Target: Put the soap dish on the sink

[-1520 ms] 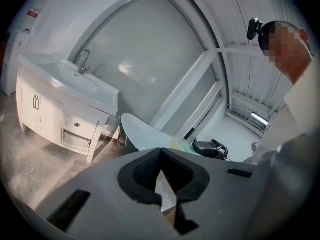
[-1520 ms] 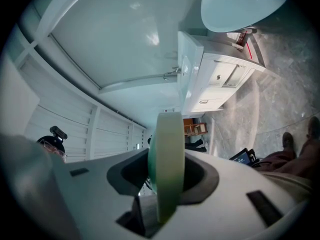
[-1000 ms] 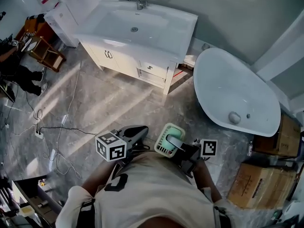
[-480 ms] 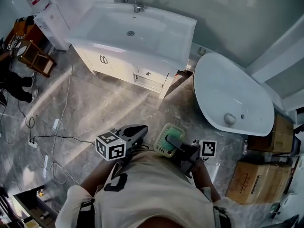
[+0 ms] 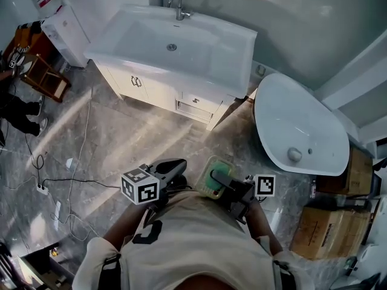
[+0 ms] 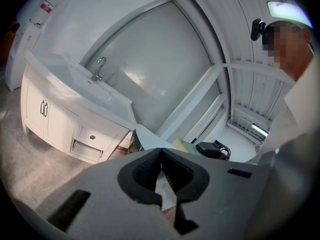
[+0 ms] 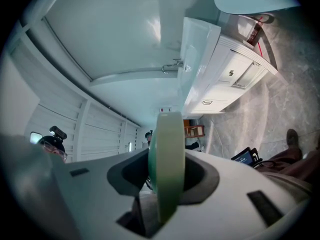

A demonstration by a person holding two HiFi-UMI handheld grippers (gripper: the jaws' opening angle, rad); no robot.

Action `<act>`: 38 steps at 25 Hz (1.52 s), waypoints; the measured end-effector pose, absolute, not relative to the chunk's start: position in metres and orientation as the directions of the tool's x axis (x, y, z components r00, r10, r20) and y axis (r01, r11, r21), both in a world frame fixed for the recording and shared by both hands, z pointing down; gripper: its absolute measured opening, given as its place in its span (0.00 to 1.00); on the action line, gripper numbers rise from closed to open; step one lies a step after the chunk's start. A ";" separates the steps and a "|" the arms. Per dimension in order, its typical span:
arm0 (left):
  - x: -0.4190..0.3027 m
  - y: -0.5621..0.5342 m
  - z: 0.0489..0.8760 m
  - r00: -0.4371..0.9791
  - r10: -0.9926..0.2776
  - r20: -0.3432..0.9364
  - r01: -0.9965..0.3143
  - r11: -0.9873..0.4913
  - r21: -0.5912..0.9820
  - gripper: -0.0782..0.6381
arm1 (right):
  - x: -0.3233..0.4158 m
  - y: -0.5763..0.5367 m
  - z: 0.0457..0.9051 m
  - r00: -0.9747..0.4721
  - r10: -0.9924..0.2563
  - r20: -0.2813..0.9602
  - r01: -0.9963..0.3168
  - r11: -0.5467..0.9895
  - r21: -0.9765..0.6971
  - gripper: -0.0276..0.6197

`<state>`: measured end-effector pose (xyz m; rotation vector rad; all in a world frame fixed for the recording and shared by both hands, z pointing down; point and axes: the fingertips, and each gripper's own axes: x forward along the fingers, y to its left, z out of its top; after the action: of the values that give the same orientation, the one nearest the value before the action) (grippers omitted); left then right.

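My right gripper is shut on the pale green soap dish, held in front of my chest above the floor; in the right gripper view the soap dish stands edge-on between the jaws of that gripper. My left gripper is beside it on the left, its jaws closed together with nothing in them, as the left gripper view shows. The white sink with its chrome tap stands ahead on a white cabinet, well apart from both grippers.
A white bathtub lies at the right of the sink. Cardboard boxes sit at the far right. A wooden stool and a person's legs are at the left, and cables trail over the grey tiled floor.
The sink and bathtub have shifted slightly in the head view as I step toward them. Both grippers keep their places before my chest, and the soap dish stays gripped.
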<state>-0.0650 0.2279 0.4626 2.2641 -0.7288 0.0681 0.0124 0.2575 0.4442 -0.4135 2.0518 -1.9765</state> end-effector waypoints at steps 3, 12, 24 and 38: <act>-0.076 0.222 0.462 0.838 -0.482 0.256 -0.521 -0.568 0.637 0.14 | 0.003 0.251 0.445 -0.923 -0.385 0.015 -0.025 0.022 -0.999 0.27; -0.092 0.213 0.463 0.856 -0.456 0.245 -0.495 -0.582 0.645 0.14 | -0.012 0.243 0.445 -0.916 -0.400 0.037 -0.051 0.023 -0.998 0.27; -0.091 0.203 0.468 0.869 -0.443 0.219 -0.465 -0.582 0.667 0.14 | -0.016 0.239 0.448 -0.914 -0.395 0.086 -0.101 0.016 -0.995 0.27; -0.056 0.167 0.467 0.844 -0.457 0.282 -0.523 -0.582 0.623 0.13 | 0.008 0.199 0.448 -0.931 -0.362 0.040 -0.049 0.014 -0.999 0.27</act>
<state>-0.0562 0.1668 0.4674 2.2847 -0.7092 0.1168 0.0078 0.1987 0.4481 -0.4286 2.0607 -2.0135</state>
